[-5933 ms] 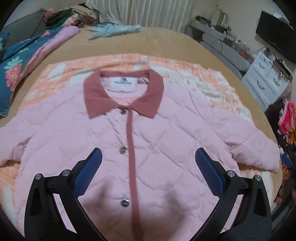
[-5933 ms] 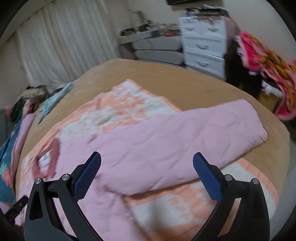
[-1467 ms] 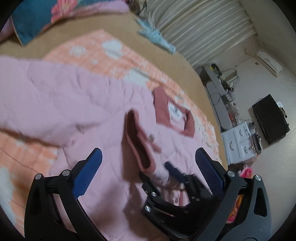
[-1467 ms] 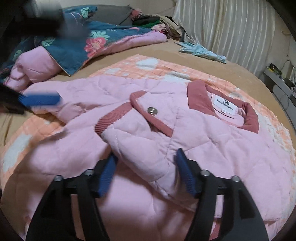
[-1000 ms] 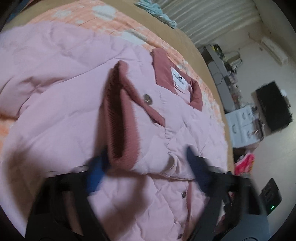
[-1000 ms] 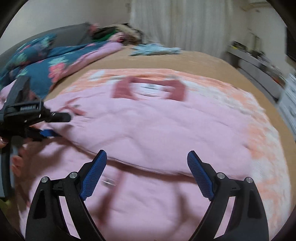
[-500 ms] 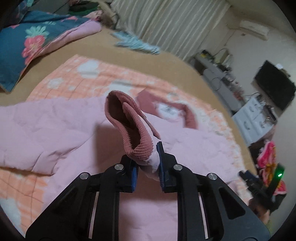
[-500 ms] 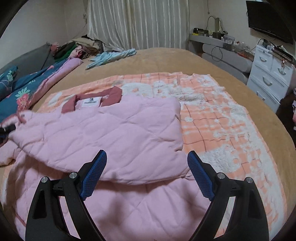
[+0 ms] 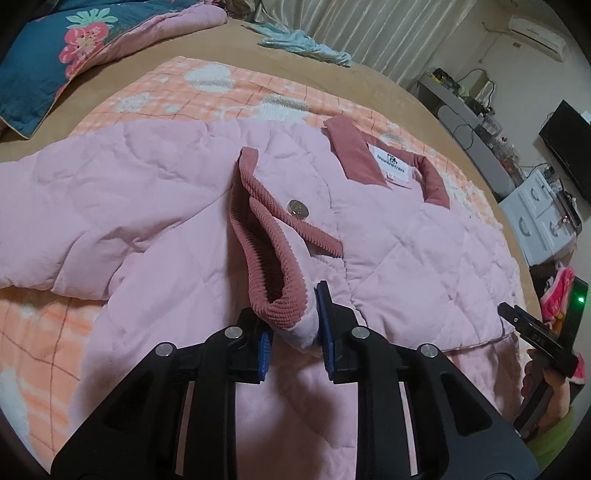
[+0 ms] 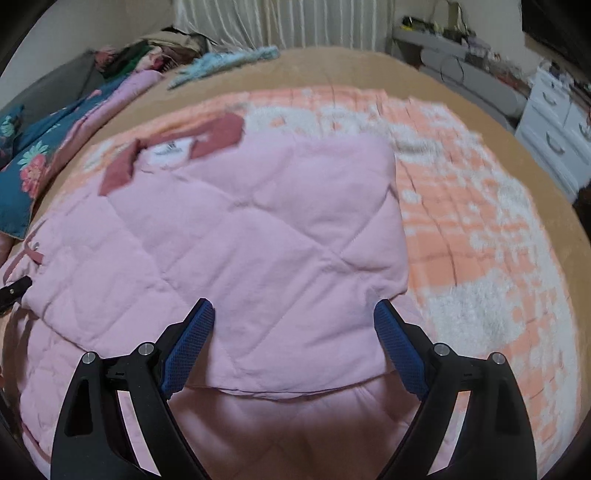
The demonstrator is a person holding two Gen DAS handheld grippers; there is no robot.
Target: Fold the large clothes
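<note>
A: Where is the jacket [image 9: 177, 206] seen?

B: It is spread on the orange blanket [image 9: 207, 92] over the tan bed [image 10: 369, 70]. One sleeve is laid across the chest, and its cuff [image 9: 273, 258] is pinched between the pads of the left gripper [image 9: 293, 332], which are drawn close around it.

A: And the right gripper [image 10: 293, 350]?

B: Its fingers are held wide apart above the folded sleeve panel; nothing is gripped.

A: What is noted around?

B: A floral quilt [image 9: 48, 62] is piled at the far left, a light-blue garment [image 9: 303, 44] lies near the curtain [image 10: 280, 18], and white drawers [image 10: 554, 133] stand beside the bed. The collar [image 9: 351, 147] is left uncovered by the folded sleeve.
</note>
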